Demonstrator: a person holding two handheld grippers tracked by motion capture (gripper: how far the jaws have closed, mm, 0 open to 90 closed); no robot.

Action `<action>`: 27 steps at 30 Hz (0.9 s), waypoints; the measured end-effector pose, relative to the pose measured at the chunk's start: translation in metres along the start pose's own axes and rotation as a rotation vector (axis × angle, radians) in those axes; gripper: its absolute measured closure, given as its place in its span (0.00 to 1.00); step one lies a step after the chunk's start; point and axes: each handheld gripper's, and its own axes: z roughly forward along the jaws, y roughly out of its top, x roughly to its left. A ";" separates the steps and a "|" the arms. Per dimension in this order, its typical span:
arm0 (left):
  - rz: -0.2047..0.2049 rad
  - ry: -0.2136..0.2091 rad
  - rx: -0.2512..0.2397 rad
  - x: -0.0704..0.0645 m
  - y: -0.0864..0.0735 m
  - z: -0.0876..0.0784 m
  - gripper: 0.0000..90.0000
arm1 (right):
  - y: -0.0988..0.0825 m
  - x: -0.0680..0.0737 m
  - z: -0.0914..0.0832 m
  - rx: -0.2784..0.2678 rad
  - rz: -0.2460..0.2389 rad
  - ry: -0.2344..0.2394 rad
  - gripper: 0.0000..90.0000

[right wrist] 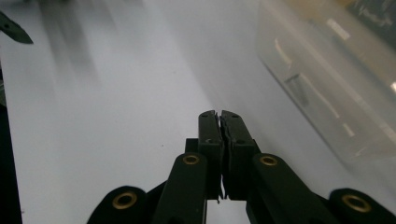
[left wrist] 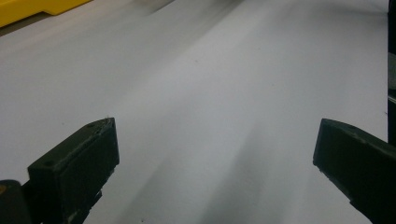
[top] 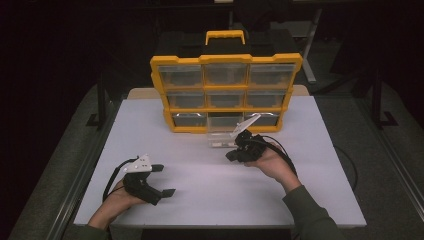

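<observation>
A clear plastic drawer bin (top: 220, 137) stands on the white bench (top: 200, 195) just in front of the yellow organiser cabinet (top: 226, 92), pulled out below the cabinet's bottom middle slot. Its long axis appears to run from the cabinet toward the person, open top up, though the clear walls are faint in the high view. In the right gripper view the same bin (right wrist: 327, 88) is a blurred translucent wall along the right side, its long side running away from the camera.

The right tongs (top: 234, 155) are just beside the bin's near right corner, pointing left and slightly toward the person in the high view; whether they touch the bin cannot be told. Seen from their own camera, the right tongs (right wrist: 219, 114) are pressed together with nothing between the tips, hovering above bare bench. A clear flap (top: 252, 120) slants up behind the right hand (top: 270, 162), against the cabinet's bottom right drawer.

The left tongs (top: 162, 180) rest low at the near left of the bench, well apart from the bin, pointing right across it. Their jaws stand wide with nothing between them; the left gripper view shows the two black pads (left wrist: 77, 163) far apart over bare bench, a strip of the yellow cabinet (left wrist: 32, 9) at the top left corner. The left hand (top: 112, 202) holds the body from below.
</observation>
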 end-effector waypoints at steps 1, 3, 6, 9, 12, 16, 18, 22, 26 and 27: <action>0.001 0.000 0.002 0.000 0.000 0.000 0.00 | 0.003 -0.001 -0.002 -0.004 0.000 0.000 0.96; 0.002 0.001 -0.002 0.001 0.000 0.000 0.00 | 0.008 -0.003 -0.007 -0.011 -0.005 -0.006 0.96; 0.002 0.001 -0.001 0.000 0.000 0.000 0.00 | 0.017 -0.006 -0.013 -0.024 -0.004 -0.015 0.96; 0.005 0.000 -0.001 0.000 0.000 0.000 0.00 | 0.027 -0.010 -0.019 -0.043 0.000 -0.024 0.96; 0.003 0.001 0.000 0.000 0.000 0.000 0.00 | 0.036 -0.015 -0.023 -0.059 0.001 -0.033 0.96; 0.002 -0.001 -0.001 0.000 0.000 0.000 0.00 | 0.043 -0.020 -0.023 -0.070 0.006 -0.045 0.96; 0.001 -0.001 0.000 0.000 0.000 -0.001 0.00 | 0.048 -0.024 -0.022 -0.077 0.018 -0.054 0.96; -0.001 -0.001 -0.003 0.000 0.000 -0.001 0.00 | 0.054 -0.029 -0.018 -0.085 0.027 -0.068 0.96; -0.001 -0.001 -0.003 0.000 0.000 -0.001 0.00 | 0.059 -0.037 -0.012 -0.080 0.041 -0.091 0.96; -0.002 -0.001 -0.004 0.000 0.000 -0.001 0.00 | 0.059 -0.038 -0.011 -0.081 0.042 -0.096 0.96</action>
